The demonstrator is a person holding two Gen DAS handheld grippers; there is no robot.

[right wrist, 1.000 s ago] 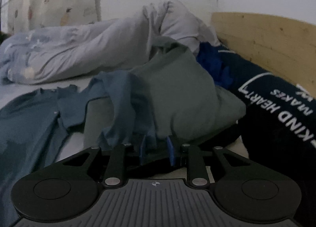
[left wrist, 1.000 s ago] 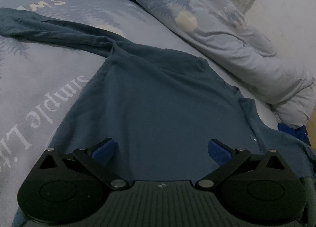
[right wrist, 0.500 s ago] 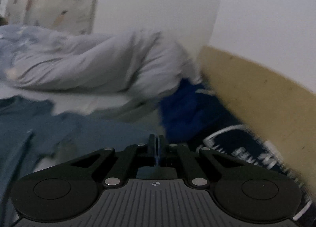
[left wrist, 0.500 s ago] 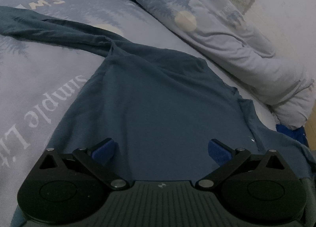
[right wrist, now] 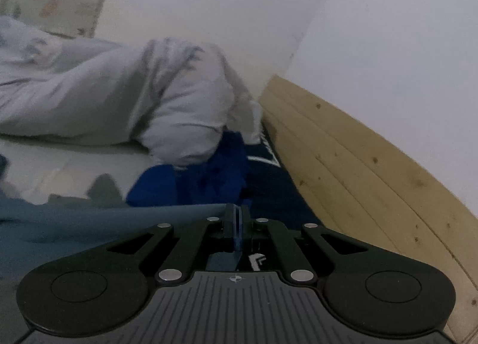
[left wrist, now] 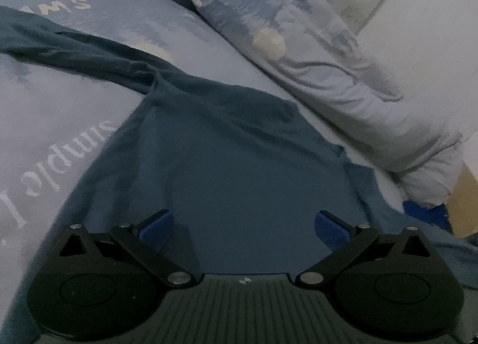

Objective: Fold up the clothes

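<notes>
A dark teal long-sleeved shirt [left wrist: 239, 149] lies spread flat on the printed bedsheet [left wrist: 53, 122]. One sleeve [left wrist: 74, 48] trails off to the upper left. My left gripper [left wrist: 243, 224] hovers low over the shirt's body with its blue pads wide apart and nothing between them. In the right wrist view my right gripper [right wrist: 236, 218] is shut, and a band of the teal shirt's fabric [right wrist: 119, 218] runs taut from the left straight into the closed jaws. How much cloth sits between the pads is hidden.
A rolled pale duvet [left wrist: 343, 75] lies along the wall, also seen as the duvet [right wrist: 119, 99] in the right view. A bright blue garment [right wrist: 194, 182] and a dark item with white print [right wrist: 269, 191] lie against the wooden headboard [right wrist: 373, 170].
My right gripper closed on the teal fabric and rose, swinging toward the headboard; the grey-green garment pile left its view. The left gripper stayed open and still.
</notes>
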